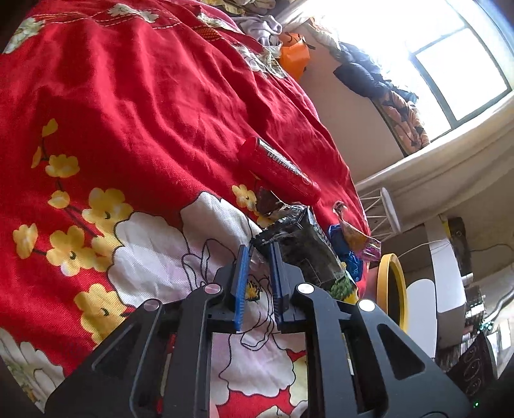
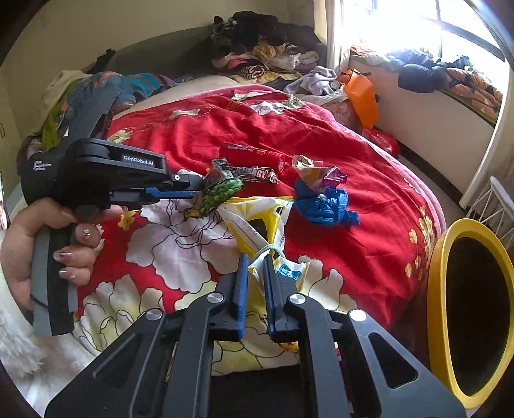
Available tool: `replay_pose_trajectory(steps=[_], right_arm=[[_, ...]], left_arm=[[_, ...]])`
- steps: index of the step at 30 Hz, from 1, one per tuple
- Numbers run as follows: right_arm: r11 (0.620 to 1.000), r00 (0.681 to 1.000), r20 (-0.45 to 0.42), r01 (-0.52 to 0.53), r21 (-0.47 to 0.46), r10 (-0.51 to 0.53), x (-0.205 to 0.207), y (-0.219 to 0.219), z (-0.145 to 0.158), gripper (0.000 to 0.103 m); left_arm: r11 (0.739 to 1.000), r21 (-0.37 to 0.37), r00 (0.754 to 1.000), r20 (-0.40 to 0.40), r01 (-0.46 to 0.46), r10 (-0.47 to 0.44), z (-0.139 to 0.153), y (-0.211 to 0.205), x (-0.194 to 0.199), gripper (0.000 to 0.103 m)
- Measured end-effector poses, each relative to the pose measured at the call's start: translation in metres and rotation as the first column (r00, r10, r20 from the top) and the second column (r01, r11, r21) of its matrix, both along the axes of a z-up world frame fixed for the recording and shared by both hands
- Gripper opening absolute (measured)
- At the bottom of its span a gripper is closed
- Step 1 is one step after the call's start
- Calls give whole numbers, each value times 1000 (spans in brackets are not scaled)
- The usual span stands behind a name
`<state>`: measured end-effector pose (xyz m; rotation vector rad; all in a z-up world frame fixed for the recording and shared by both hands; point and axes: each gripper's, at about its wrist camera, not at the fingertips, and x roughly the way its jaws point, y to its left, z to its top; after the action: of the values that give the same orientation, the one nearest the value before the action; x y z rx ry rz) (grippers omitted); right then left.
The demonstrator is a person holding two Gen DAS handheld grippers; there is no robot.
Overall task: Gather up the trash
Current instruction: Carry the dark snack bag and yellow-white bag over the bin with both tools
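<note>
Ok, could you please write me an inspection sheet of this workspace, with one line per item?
Surface: bed under a red floral bedspread.
Job's things: yellow-white plastic bag, green-and-black wrapper, energy bar wrapper, red tube, blue wrapper, gold-purple wrapper; yellow-rimmed bin beside the bed.
Clutter: clothes pile at the far end, orange bag.
Grippers: left gripper shut on the green-and-black wrapper; right gripper shut on the plastic bag.
Cables: one thin cable near the white furniture.
Surroundings: bright window, cluttered sill, white wire rack.
</note>
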<state>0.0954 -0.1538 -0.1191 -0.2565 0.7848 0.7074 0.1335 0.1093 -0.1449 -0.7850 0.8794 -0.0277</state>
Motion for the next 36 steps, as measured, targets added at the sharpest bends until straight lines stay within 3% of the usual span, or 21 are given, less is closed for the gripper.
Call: replay_pose_trajectory(steps=[2, 6, 10, 14, 15, 17, 19, 26, 36], right_arm=[[1000, 1000, -1, 0, 4, 0, -1, -2, 2, 9], [1000, 1000, 10, -2, 5, 2, -8, -7, 9, 7], [1000, 1000, 18, -3, 3, 3, -13, -14, 12, 7], [1000, 1000, 24, -14, 4, 14, -20, -18, 13, 7], [1000, 1000, 24, -16, 3, 16, -21, -19, 13, 7], [1000, 1000, 23, -20, 3, 20, -23, -19, 13, 7], [1000, 999, 27, -21, 5, 21, -24, -20, 14, 7], [999, 999, 42, -7, 52, 5, -23, -28, 25, 6], [989, 993, 101, 40, 140, -54, -23, -49, 55, 6]], left_arm=[[1000, -14, 1000, 6, 6, -6, 0, -1, 1, 26], [1000, -18, 1000, 8, 20, -20, 1, -7, 2, 32], [998, -56, 1000, -9, 19, -20, -4, -11, 5, 46], [995, -97, 1000, -17, 22, -24, -9, -14, 9, 46], [992, -127, 999, -19, 23, -26, -11, -16, 10, 45], [986, -164, 999, -20, 28, -31, -14, -19, 14, 21], [987, -157, 999, -20, 27, -31, -14, -23, 15, 7], [994, -99, 997, 63, 42, -35, 13, -24, 7, 4], [996, 64, 978, 193, 64, -75, 69, -45, -5, 3]])
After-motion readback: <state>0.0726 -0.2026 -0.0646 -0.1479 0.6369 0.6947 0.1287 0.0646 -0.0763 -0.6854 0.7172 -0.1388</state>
